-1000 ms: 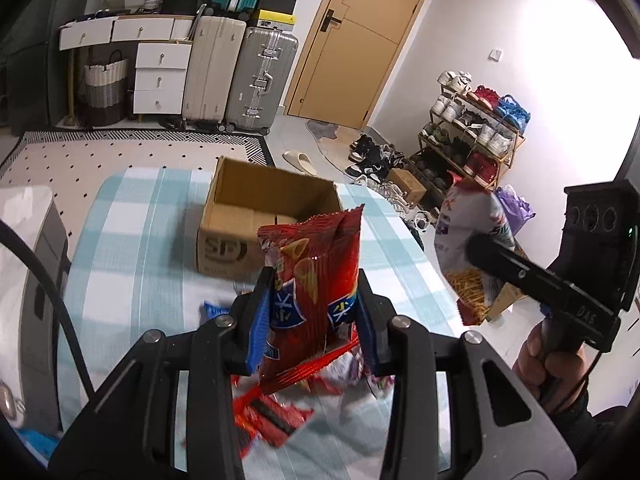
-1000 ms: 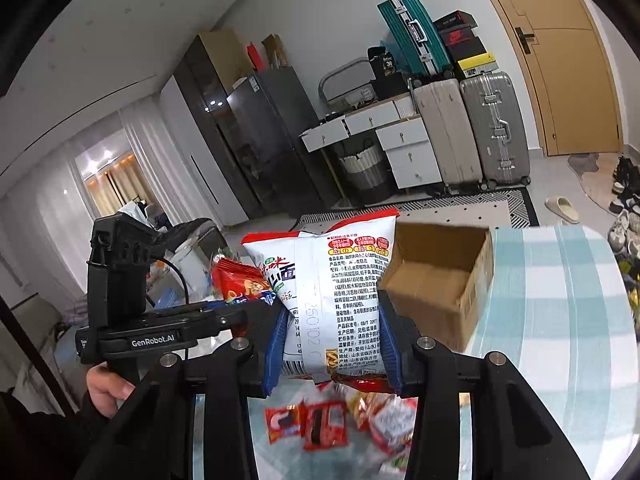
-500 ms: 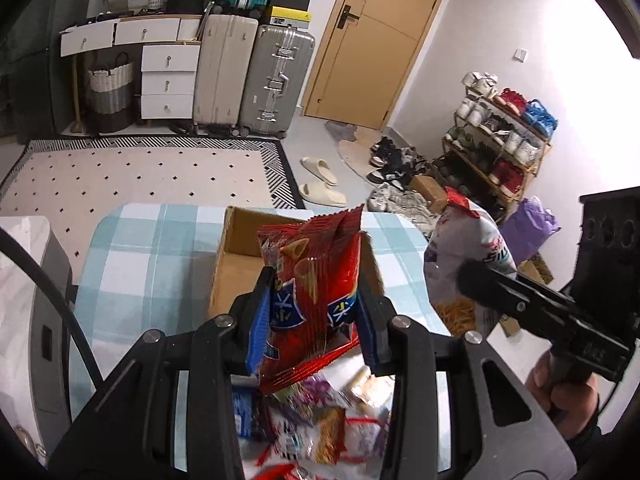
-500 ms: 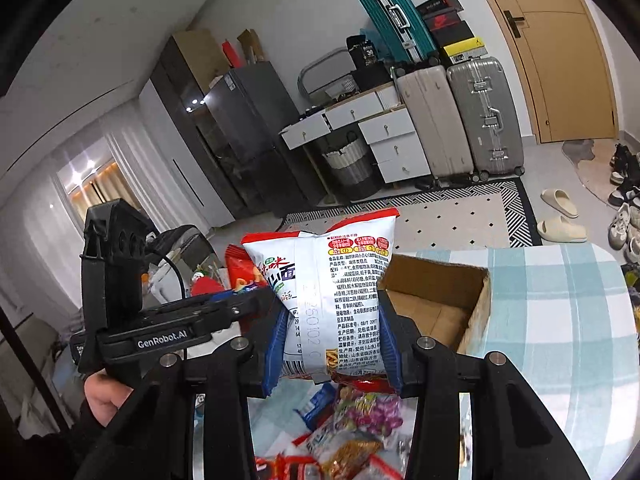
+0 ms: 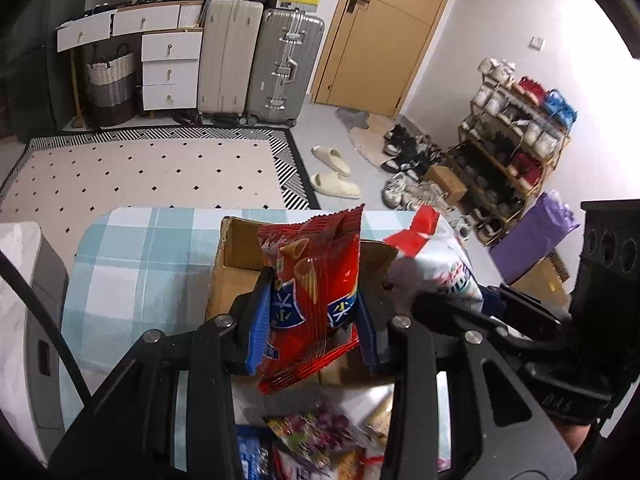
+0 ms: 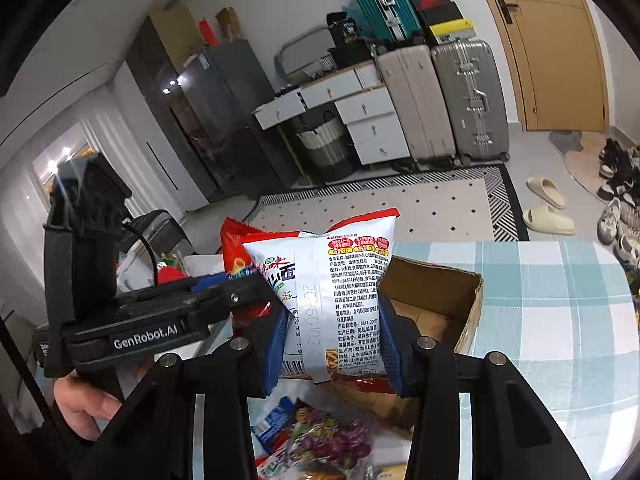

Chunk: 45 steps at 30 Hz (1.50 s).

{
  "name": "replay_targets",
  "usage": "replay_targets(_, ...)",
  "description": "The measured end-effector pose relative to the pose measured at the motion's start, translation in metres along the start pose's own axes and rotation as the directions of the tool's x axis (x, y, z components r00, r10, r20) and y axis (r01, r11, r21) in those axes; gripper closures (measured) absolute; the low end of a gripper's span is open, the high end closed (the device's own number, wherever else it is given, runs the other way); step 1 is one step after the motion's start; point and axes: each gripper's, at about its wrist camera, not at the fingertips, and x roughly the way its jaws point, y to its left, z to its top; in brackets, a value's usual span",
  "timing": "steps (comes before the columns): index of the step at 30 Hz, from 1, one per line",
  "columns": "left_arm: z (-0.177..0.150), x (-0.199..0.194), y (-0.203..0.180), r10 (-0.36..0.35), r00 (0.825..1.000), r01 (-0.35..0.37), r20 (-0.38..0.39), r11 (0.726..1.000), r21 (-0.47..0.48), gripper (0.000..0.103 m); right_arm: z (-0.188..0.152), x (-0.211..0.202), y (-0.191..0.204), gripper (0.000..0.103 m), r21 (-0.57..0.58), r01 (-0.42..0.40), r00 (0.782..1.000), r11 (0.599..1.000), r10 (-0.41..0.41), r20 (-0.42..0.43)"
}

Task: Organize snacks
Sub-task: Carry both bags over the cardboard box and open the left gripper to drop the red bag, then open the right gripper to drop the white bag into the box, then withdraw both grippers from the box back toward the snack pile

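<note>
My left gripper [image 5: 312, 320] is shut on a red snack bag [image 5: 316, 280] and holds it upright over the near edge of the open cardboard box [image 5: 236, 256]. My right gripper [image 6: 332, 332] is shut on a white snack bag [image 6: 340, 280] with a red top edge, held beside the box [image 6: 440, 304]. The white bag [image 5: 436, 264] shows just right of the red one in the left wrist view, and the red bag [image 6: 236, 256] peeks out behind the white one in the right wrist view. Loose snack packets [image 6: 320, 440] lie on the table below.
The table has a blue and white checked cloth [image 5: 132, 264]. More loose packets [image 5: 320, 436] lie under the left gripper. A patterned rug [image 5: 140, 172], suitcases [image 5: 280, 64], a shoe rack [image 5: 516, 144] and slippers [image 5: 332, 172] are beyond the table.
Both grippers have moved forward with their bags, closer to the box and to each other. The box now lies right behind the bags.
</note>
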Motion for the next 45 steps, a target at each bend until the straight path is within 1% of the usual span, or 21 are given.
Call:
replay_targets(3,0.005,0.022,0.004,-0.006,1.000,0.006,-0.028,1.000,-0.007,0.069,0.000,0.018,-0.010,0.062,0.012,0.026,0.999,1.000,-0.025,-0.022)
replay_targets(12,0.000,0.078,0.022,-0.004,0.994,-0.002,-0.112,0.999,-0.052,0.069,-0.013,0.056,-0.031,0.061,0.037,0.050,0.995,0.998,-0.047,-0.094)
replay_targets(14,0.000,0.085,0.025,-0.006,0.993,-0.001,-0.115,0.998,-0.062,0.069,-0.016,0.062,-0.035,0.061,0.045,0.055,0.993,0.997,-0.050,-0.108)
replay_targets(16,0.000,0.087,0.029,-0.003,0.995,-0.004,-0.102,0.997,-0.073,0.069,-0.019,0.066,-0.039,0.061,0.047,0.074,0.991,0.996,-0.068,-0.117)
replay_targets(18,0.001,0.089,0.031,-0.024,0.995,0.016,-0.097,0.997,-0.080,0.069,-0.021,0.069,-0.044,0.059,0.049,0.092,0.989,0.995,-0.086,-0.119)
replay_targets(19,0.001,0.090,0.032,-0.023,0.995,0.015,-0.101,0.997,-0.080,0.067,-0.022,0.068,-0.046,0.058,0.053,0.091,0.990,0.994,-0.084,-0.113)
replay_targets(21,0.000,0.090,0.034,-0.007,0.995,-0.001,-0.103,0.997,-0.080,0.065,-0.023,0.065,-0.049,0.049,0.064,0.084,0.993,0.994,-0.078,-0.094)
replay_targets(24,-0.002,0.088,0.037,0.004,0.995,-0.012,-0.102,0.996,-0.084,0.062,-0.023,0.058,-0.051,0.048,0.065,0.097,0.993,0.993,-0.092,-0.074)
replay_targets(28,-0.009,0.074,0.034,0.023,0.996,-0.030,-0.085,0.997,-0.075,0.062,-0.021,0.046,-0.047,0.046,0.062,0.089,0.995,0.994,-0.086,-0.051)
replay_targets(32,-0.020,0.050,0.026,0.044,0.997,-0.047,-0.061,0.998,-0.053,0.061,-0.018,0.027,-0.041,0.038,0.059,0.083,0.997,0.995,-0.082,-0.016)
replay_targets(33,-0.023,0.043,0.024,0.053,0.997,-0.055,-0.049,0.998,-0.043,0.061,-0.018,0.022,-0.039,0.038,0.056,0.083,0.997,0.995,-0.082,-0.009)
replay_targets(35,-0.027,0.026,0.016,0.072,0.997,-0.073,-0.027,0.997,-0.022,0.057,-0.019,0.010,-0.033,0.038,0.046,0.081,0.997,0.996,-0.082,0.008)
replay_targets(37,-0.032,0.008,0.006,0.109,0.994,-0.109,-0.004,0.994,0.001,0.055,-0.019,-0.003,-0.027,0.038,0.036,0.082,0.996,0.996,-0.083,0.026)
replay_targets(39,-0.038,-0.010,-0.004,0.136,0.990,-0.137,0.019,0.990,0.021,0.054,-0.021,-0.017,-0.021,0.036,0.028,0.077,0.996,0.997,-0.079,0.049)
replay_targets(40,-0.040,-0.019,-0.008,0.138,0.990,-0.139,0.033,0.990,0.029,0.051,-0.022,-0.027,-0.016,0.034,0.020,0.077,0.995,0.997,-0.078,0.065)
replay_targets(41,-0.043,-0.030,-0.011,0.143,0.989,-0.145,0.048,0.989,0.036,0.044,-0.024,-0.035,-0.011,0.032,0.010,0.079,0.994,0.997,-0.080,0.079)
replay_targets(42,-0.047,-0.041,-0.016,0.156,0.985,-0.159,0.068,0.986,0.041,0.040,-0.026,-0.042,-0.007,0.030,0.001,0.082,0.992,0.997,-0.082,0.091)
replay_targets(43,-0.051,-0.052,-0.020,0.168,0.982,-0.172,0.087,0.984,0.046,0.033,-0.029,-0.051,-0.002,0.029,-0.011,0.086,0.990,0.996,-0.084,0.109)
replay_targets(45,-0.059,-0.075,-0.029,0.175,0.976,-0.183,0.132,0.981,0.058,0.031,-0.034,-0.068,0.010,0.026,-0.042,0.087,0.988,0.995,-0.081,0.135)
